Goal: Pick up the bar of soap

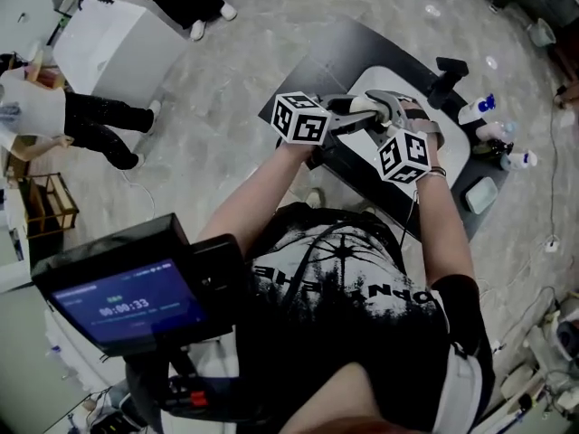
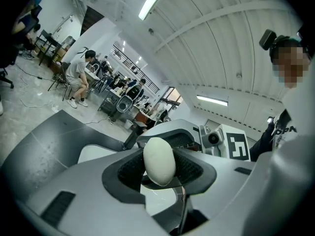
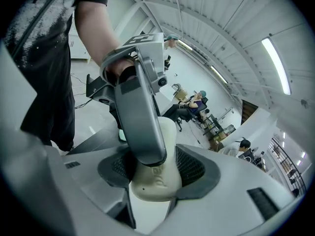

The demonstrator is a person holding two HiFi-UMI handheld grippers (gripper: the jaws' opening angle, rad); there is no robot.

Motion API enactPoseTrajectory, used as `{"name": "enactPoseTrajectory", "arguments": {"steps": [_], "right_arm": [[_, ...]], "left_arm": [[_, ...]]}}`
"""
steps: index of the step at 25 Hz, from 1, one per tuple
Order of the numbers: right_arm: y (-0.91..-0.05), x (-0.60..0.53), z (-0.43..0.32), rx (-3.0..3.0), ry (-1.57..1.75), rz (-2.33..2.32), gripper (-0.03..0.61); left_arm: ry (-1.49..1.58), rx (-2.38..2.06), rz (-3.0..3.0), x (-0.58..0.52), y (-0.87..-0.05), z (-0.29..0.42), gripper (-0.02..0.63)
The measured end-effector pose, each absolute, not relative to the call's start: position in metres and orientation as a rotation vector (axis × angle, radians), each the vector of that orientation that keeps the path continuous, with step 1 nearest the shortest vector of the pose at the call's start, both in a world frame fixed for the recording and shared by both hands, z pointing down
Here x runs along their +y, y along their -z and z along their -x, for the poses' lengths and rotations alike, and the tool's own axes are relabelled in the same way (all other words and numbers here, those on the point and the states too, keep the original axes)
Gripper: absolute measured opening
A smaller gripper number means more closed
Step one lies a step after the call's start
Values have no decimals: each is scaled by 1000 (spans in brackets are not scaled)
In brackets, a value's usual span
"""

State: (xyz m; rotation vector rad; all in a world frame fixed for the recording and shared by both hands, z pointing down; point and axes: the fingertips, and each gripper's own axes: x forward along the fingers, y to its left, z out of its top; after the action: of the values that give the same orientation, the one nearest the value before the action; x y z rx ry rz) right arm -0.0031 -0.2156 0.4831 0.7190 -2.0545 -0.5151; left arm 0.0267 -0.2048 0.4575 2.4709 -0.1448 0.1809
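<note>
Over the table (image 1: 455, 152), left gripper (image 2: 160, 168) and right gripper (image 3: 153, 170) fingers (image 3: 194, 167) (part-open) clamp the soap (image 2: 158, 155).

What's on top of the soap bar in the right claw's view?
A finger of the left claw lies across the upper face of the soap bar, pressing it. The right claw grips the bar's sides. The finger hides most of that face; only part of embossed lettering shows.

Left gripper (image 1: 360, 112), right gripper (image 1: 389, 117) crossed (fingers (image 2: 129, 169) clamped).
</note>
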Motion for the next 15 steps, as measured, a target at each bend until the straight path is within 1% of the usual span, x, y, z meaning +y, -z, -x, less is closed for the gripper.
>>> {"name": "enactPoseTrajectory", "arguments": {"steps": [6, 15], "right_arm": [[-493, -249, 51, -2082, 547, -667, 232], [-497, -264, 83, -2118, 600, -608, 232]], "left_arm": [[-162, -227, -2462, -240, -467, 20, 173], [-149, -327, -2463, -256, -472, 52, 173]]}}
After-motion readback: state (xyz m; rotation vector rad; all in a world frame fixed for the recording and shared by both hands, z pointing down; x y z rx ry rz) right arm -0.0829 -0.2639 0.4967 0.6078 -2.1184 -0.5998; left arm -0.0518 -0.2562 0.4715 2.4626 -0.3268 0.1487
